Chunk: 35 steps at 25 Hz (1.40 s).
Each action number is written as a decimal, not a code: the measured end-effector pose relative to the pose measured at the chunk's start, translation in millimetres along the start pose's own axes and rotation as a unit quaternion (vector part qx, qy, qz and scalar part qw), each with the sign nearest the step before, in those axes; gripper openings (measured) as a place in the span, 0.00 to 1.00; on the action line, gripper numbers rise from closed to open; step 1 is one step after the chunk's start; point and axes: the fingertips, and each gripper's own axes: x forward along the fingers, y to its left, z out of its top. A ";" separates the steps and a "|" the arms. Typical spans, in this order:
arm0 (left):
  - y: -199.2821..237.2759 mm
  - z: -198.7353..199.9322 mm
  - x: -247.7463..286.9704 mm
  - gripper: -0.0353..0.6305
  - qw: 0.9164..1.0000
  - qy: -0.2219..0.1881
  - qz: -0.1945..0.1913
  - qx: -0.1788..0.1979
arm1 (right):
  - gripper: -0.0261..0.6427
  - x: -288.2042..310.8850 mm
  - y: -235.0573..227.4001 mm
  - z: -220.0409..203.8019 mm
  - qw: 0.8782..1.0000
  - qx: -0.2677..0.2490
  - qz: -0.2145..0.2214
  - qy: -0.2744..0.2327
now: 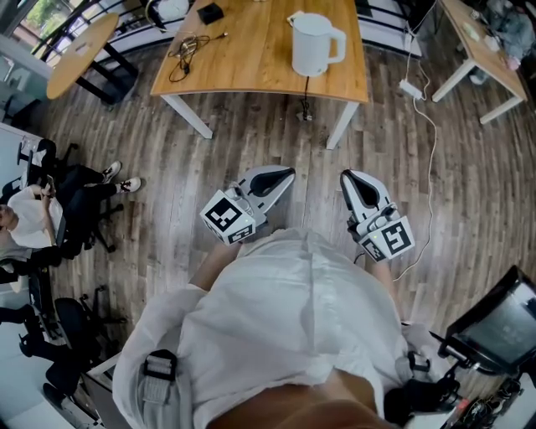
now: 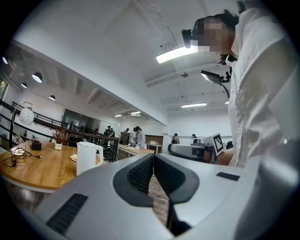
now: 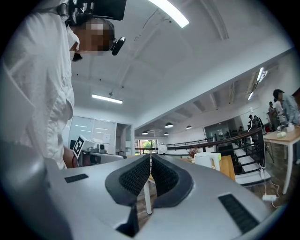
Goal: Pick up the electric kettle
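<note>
A white electric kettle (image 1: 313,43) with its handle to the right stands upright near the front edge of a wooden table (image 1: 251,59). It also shows small in the left gripper view, kettle (image 2: 87,158), and in the right gripper view, kettle (image 3: 207,160). My left gripper (image 1: 283,174) and right gripper (image 1: 346,178) hang over the floor in front of my body, well short of the table. Both point level toward the table, jaws shut with nothing between them. From their own cameras, the left gripper (image 2: 153,159) and the right gripper (image 3: 150,161) show pads pressed together.
A black cord (image 1: 188,48) and a small black box (image 1: 209,12) lie on the table's left part. A white cable (image 1: 431,151) runs over the wood floor at right. A seated person (image 1: 38,218) and office chairs are at the left; another desk (image 1: 481,50) at top right.
</note>
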 end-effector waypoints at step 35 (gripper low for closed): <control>85.8 -16.1 55.8 0.06 1.000 0.004 0.012 -0.008 | 0.06 44.1 -106.3 -26.5 0.999 0.029 -0.039 0.014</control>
